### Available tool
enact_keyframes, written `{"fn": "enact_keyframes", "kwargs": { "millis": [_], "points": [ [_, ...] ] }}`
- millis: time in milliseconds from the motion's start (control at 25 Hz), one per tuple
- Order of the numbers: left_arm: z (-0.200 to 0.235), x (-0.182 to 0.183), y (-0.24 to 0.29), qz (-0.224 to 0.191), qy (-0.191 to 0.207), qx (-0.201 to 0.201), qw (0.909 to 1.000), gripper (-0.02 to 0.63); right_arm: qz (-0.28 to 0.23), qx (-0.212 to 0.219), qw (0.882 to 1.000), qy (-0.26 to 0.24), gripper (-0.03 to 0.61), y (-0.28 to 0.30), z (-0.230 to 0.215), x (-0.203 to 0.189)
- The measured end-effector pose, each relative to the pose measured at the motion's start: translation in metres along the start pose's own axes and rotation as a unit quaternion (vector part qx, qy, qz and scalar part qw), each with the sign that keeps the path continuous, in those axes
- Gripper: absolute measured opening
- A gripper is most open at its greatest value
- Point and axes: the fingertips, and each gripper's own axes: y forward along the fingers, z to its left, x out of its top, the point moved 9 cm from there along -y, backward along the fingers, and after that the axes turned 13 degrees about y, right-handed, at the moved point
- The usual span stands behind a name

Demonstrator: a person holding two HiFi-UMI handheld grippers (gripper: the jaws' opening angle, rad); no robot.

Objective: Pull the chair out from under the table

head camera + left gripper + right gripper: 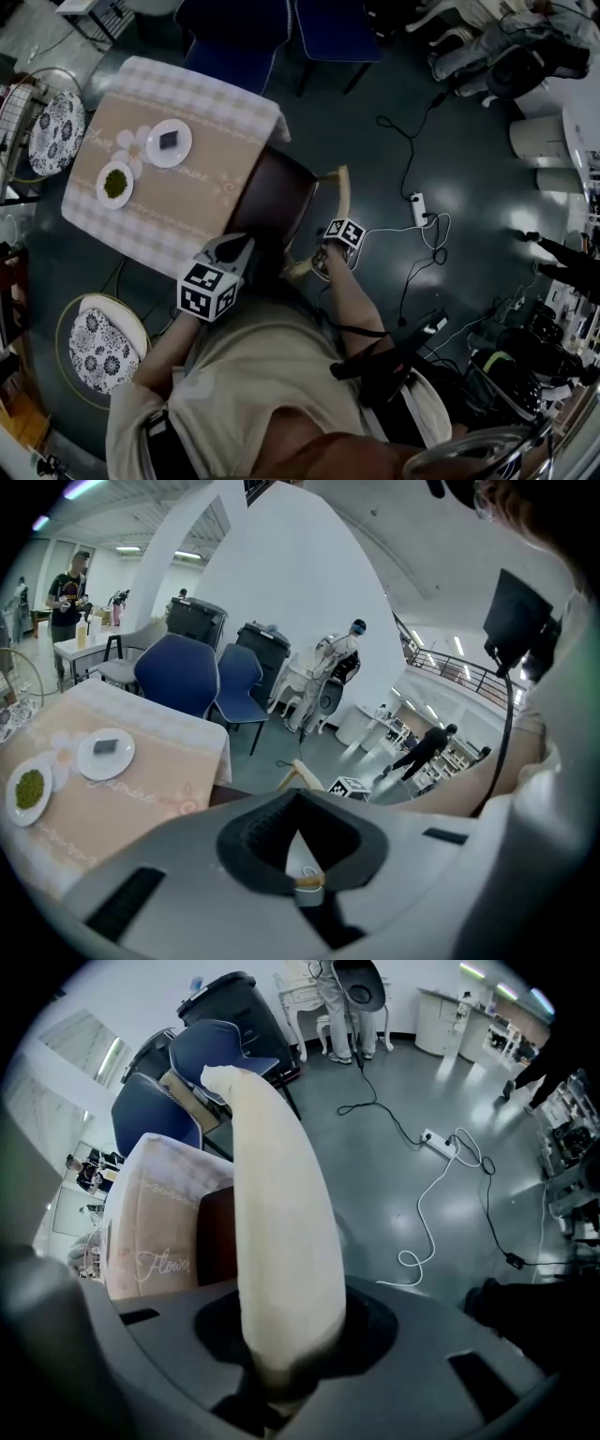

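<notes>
Cream top rail point(281, 1194) of the chair point(272, 202) is clamped in the right gripper point(281, 1365) — seat partly under the table point(112, 234). Left gripper point(298, 850) is closed and empty. Grasp made; next comes a steady backward pull.

The chair point(281, 199) is partly hidden under the tablecloth point(187, 202); the lower end of its pale back rail point(281, 1194) is covered by the right gripper point(286, 1363).

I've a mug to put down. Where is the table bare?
The table is bare across the half nearer the chair. Its left end in the head view is crowded: the plate with a dark piece and the plate of greens lie close together.
</notes>
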Motion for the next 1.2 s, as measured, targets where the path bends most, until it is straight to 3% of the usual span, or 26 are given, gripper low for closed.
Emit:
{"fn": "enact_keyframes", "kwargs": {
  "millis": [440,1200],
  "points": [
    [0.004,-0.003,-0.005,-0.001,-0.004,0.012,0.9999,0.008,-0.025,-0.027,0.999,0.015,0.103,-0.008,-0.019,0.021],
    [-0.006,0.013,0.016,0.014,0.03,-0.016,0.9993,0.008,-0.04,-0.032,0.997,0.064,0.106,-0.022,-0.07,0.031]
  ]
}}
